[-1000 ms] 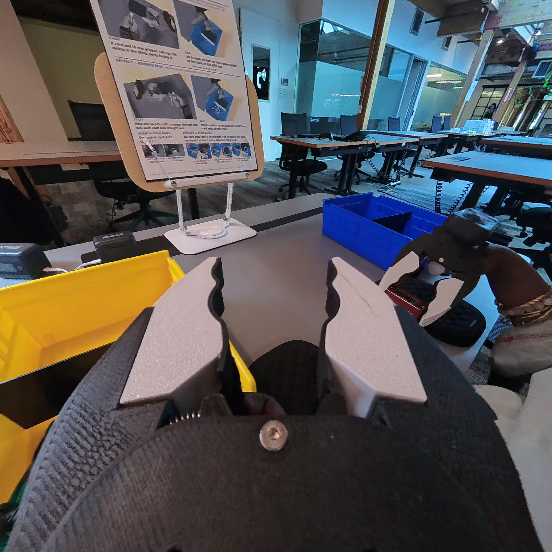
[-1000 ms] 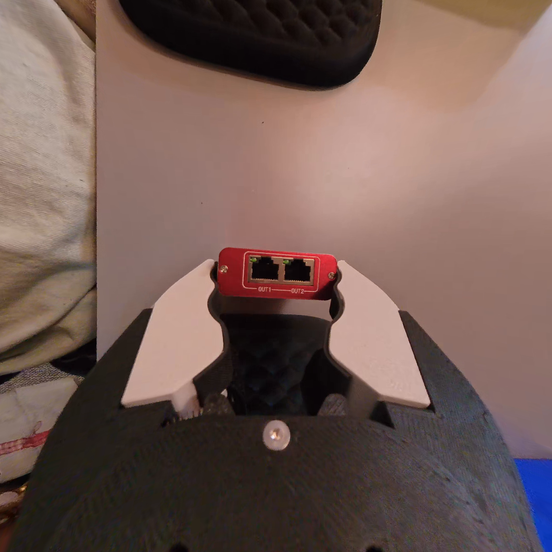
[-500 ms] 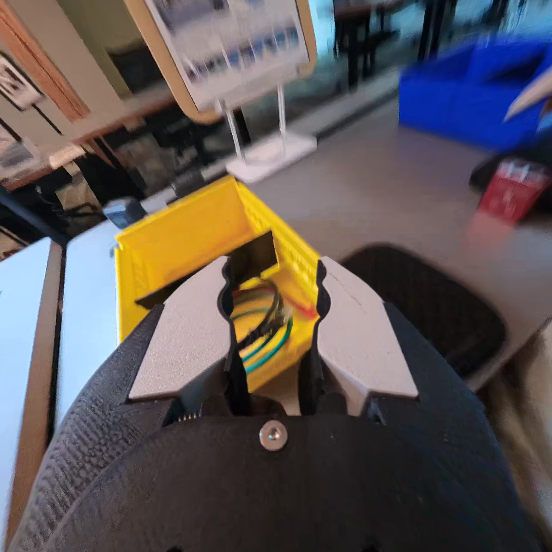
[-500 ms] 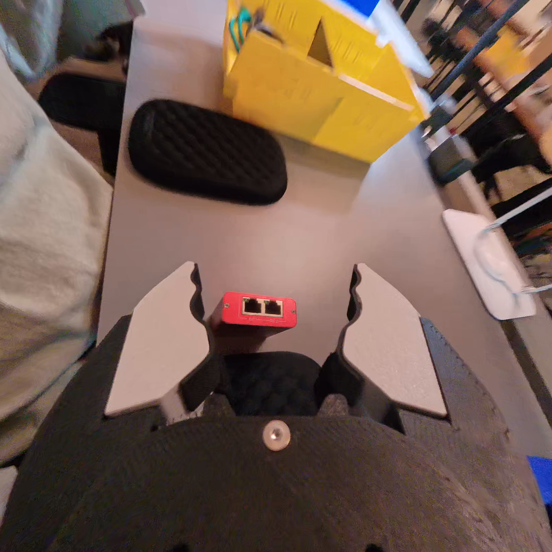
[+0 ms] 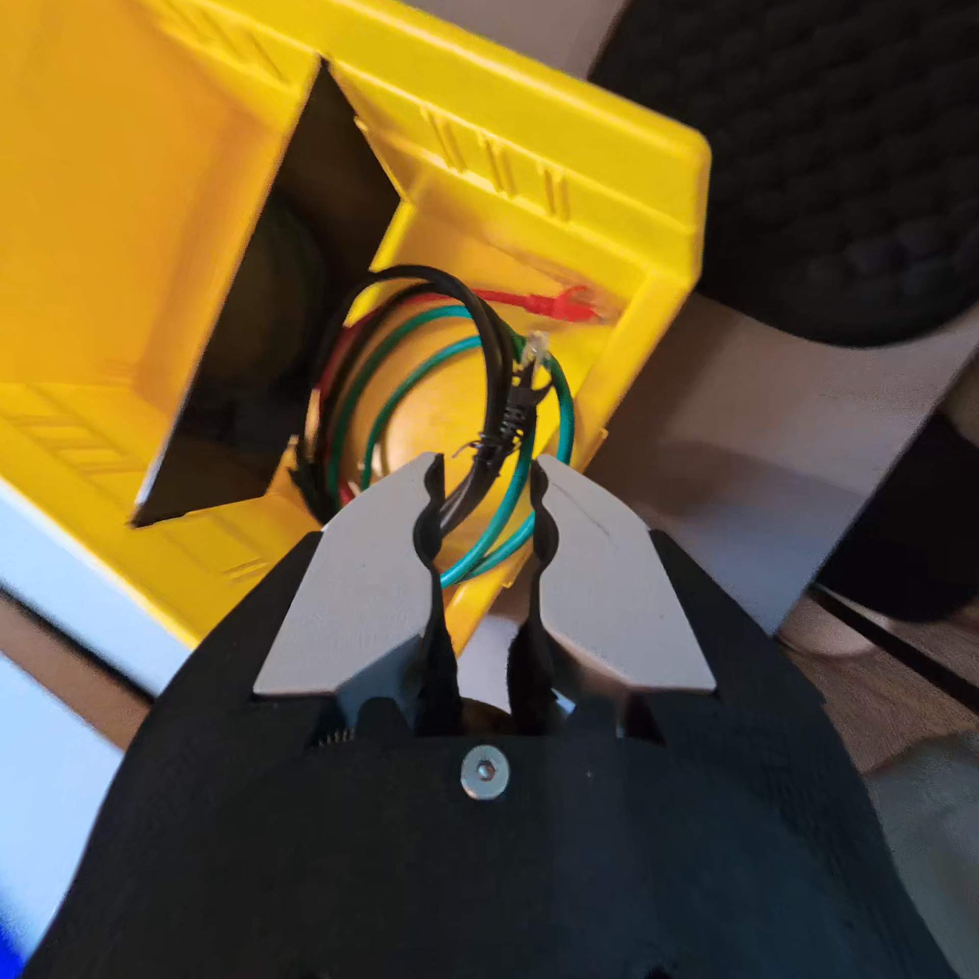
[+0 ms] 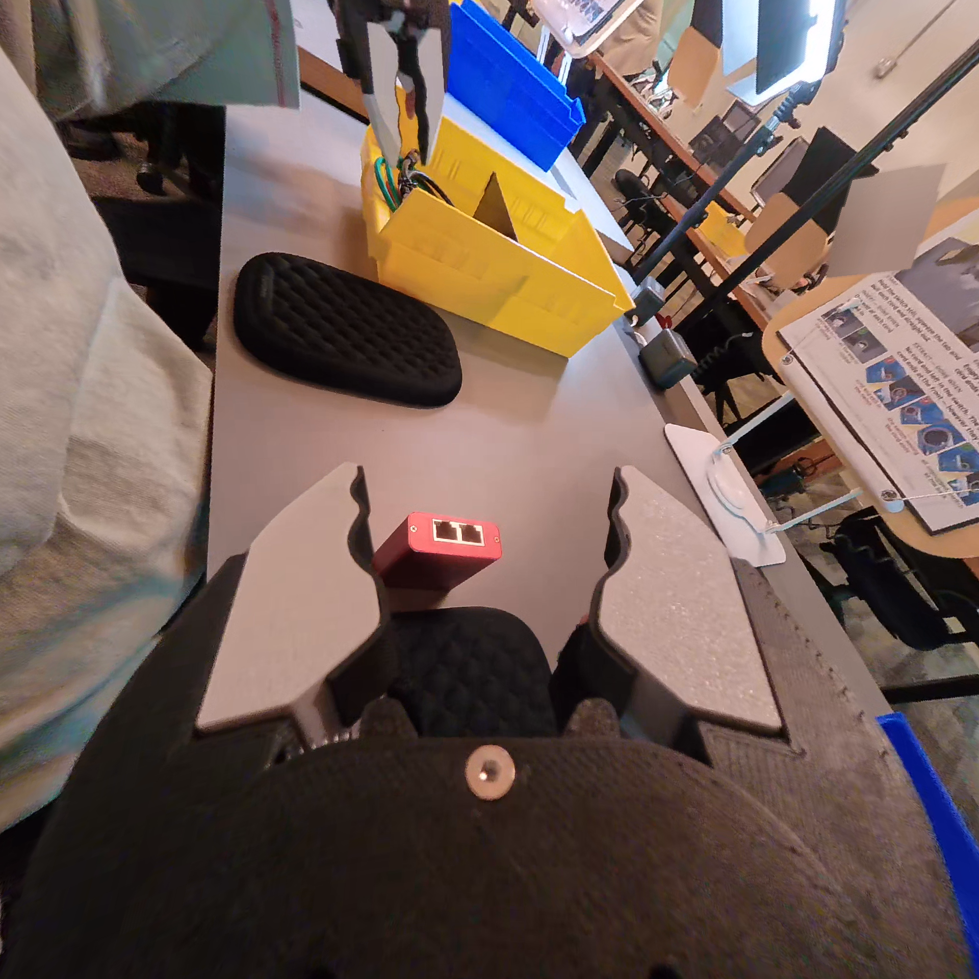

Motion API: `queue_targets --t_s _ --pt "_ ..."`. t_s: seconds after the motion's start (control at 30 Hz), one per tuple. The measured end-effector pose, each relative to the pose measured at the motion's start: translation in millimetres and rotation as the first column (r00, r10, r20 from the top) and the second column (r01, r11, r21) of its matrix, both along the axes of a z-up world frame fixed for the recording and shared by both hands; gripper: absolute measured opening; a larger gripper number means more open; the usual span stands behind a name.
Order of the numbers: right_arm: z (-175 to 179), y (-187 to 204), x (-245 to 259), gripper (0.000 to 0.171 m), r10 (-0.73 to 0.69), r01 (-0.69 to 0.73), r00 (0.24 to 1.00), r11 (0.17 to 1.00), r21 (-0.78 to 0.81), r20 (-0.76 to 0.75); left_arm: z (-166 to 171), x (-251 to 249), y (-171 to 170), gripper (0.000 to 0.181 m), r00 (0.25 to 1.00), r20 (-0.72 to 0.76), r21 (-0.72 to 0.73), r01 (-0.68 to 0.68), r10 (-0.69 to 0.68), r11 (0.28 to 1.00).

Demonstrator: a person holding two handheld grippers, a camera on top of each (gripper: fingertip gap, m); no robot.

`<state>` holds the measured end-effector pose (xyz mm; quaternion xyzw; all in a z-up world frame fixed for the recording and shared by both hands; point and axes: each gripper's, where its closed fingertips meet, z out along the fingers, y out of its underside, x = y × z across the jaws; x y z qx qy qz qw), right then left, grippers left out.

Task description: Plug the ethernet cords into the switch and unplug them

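Observation:
The red switch (image 6: pixel 439 545) lies on the grey table (image 6: pixel 530 434), its two ports facing away from me. My right gripper (image 6: pixel 487 477) is open wide above it; the switch sits between the fingers, close to the left one, and is not clamped. My left gripper (image 5: pixel 484 466) points down into the yellow bin (image 5: pixel 530 175), over a coil of black (image 5: pixel 492 339), green (image 5: pixel 561 424) and red (image 5: pixel 556 304) ethernet cords. The black cord's tied end and a green loop pass between its partly closed fingers. That gripper also shows in the right wrist view (image 6: pixel 405 148), tips at the cords.
A black padded rest (image 6: pixel 344 328) lies between the bin (image 6: pixel 503 281) and the switch; another pad (image 6: pixel 471 662) lies under my right gripper. A blue bin (image 6: pixel 508 90) stands beyond. An instruction sheet on a stand (image 6: pixel 900 397) is at the right edge. A person's clothing (image 6: pixel 79 424) is on the left. Tip to tip, the grippers are about 40 centimeters apart.
My right gripper opened, let go of the switch and drew back from it. My left gripper swung from looking across the table down into the yellow bin and narrowed around the cords.

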<state>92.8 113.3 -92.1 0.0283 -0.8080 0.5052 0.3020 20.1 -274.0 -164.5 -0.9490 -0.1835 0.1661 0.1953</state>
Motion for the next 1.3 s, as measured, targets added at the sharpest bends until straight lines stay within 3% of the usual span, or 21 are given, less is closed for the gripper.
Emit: queue_targets --t_s 0.03,0.23,0.43,0.67,0.73,0.83,0.93,1.0,1.07,1.13,1.23,1.3 --pt "0 -1 1 0.088 0.003 -0.003 1.000 1.000 0.004 -0.002 -6 0 -1 0.031 0.998 0.059 0.002 0.015 -0.015 1.000" --pt "-2 -2 -1 0.087 -0.007 0.008 1.000 1.000 0.030 -0.011 -24 -1 2 0.024 0.968 0.230 0.117 0.070 -0.095 0.991" --pt "-4 1 -3 0.086 -0.019 0.019 1.000 0.999 0.036 -0.008 10 0 8 0.014 0.989 0.055 0.280 0.115 -0.135 0.953" --pt "-6 3 -5 0.086 -0.043 0.044 0.999 0.997 0.058 -0.016 50 -2 7 0.013 0.999 -0.043 0.510 0.044 -0.025 0.859" --pt "-7 5 -7 0.086 -0.059 0.060 0.998 0.996 0.071 -0.022 65 -9 7 0.013 0.997 -0.063 0.602 -0.004 0.052 0.798" --pt "-4 2 -6 0.085 -0.058 0.060 0.997 0.996 0.065 -0.042 106 -19 5 0.014 0.971 -0.093 0.806 -0.056 0.219 0.590" --pt "3 -10 -7 0.082 -0.036 0.038 0.996 0.999 0.022 -0.080 149 -20 3 0.013 0.925 -0.063 0.961 -0.045 0.374 0.273" --pt "10 -23 -8 0.080 -0.022 0.019 0.992 1.000 -0.024 -0.125 170 -15 7 0.013 0.916 0.023 0.999 -0.036 0.400 0.024" --pt "21 -38 -11 0.078 -0.038 0.020 0.977 0.996 -0.084 -0.210 184 -8 15 0.013 0.921 0.108 0.973 -0.020 0.375 -0.231" --pt "35 -55 -13 0.075 -0.065 0.013 0.944 0.987 -0.159 -0.324 189 -2 28 0.012 0.937 0.172 0.904 -0.026 0.305 -0.427" --pt "50 -84 -3 0.069 -0.096 -0.036 0.869 0.966 -0.255 -0.485 187 -1 52 0.013 0.949 0.257 0.762 -0.084 0.181 -0.642" --pt "46 -104 4 0.065 -0.085 -0.056 0.814 0.973 -0.223 -0.574 180 -7 72 0.012 0.937 0.335 0.672 -0.160 0.104 -0.724"
